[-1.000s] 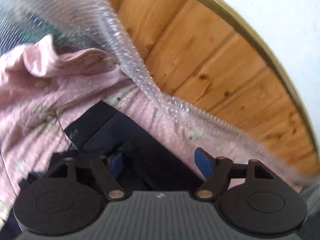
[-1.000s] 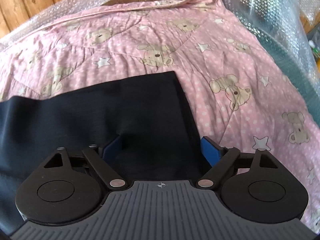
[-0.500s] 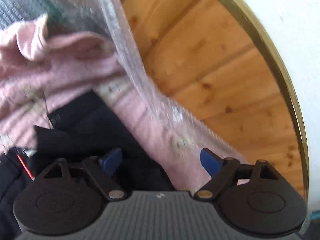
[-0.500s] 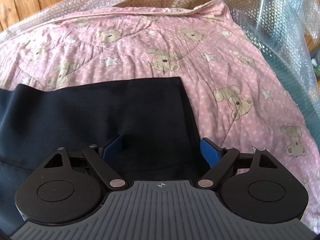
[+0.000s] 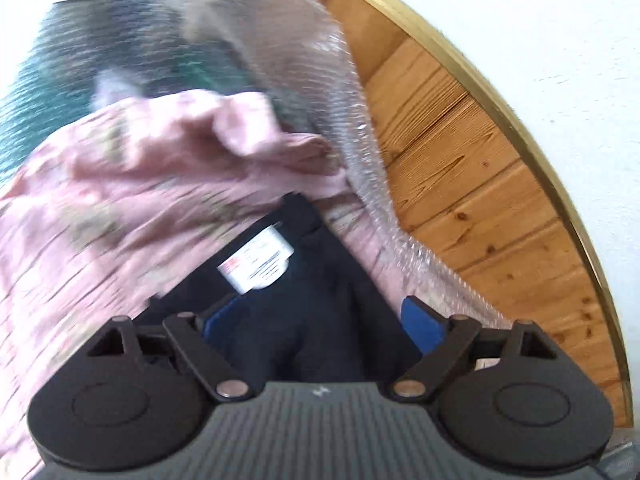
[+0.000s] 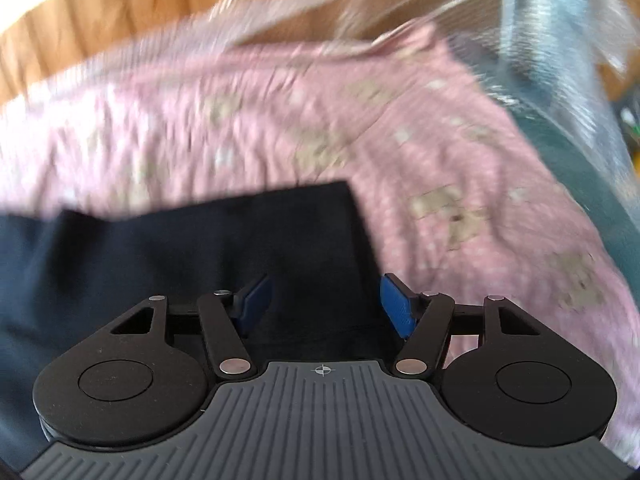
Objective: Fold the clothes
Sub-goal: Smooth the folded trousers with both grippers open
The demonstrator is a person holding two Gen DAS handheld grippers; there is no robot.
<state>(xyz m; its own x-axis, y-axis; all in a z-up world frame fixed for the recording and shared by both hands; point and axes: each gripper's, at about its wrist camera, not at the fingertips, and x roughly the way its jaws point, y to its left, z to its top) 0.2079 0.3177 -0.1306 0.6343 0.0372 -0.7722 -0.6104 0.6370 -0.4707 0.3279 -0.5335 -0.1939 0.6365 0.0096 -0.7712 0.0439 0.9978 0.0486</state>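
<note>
A dark navy garment lies on a pink quilt with a bear print. A white label shows on the garment just ahead of my left gripper, which is open with the dark cloth between its blue fingers. In the right wrist view the same garment spreads flat to the left, its corner at upper right. My right gripper is open over the garment near that corner. Both views are motion-blurred.
The pink quilt covers the surface. Clear bubble wrap drapes along the quilt's far edge, over a teal surface. A wooden plank wall and white wall stand beyond.
My left gripper swung over the garment, bringing its white label into view. My right gripper moved and narrowed its opening slightly; its view is now blurred.
</note>
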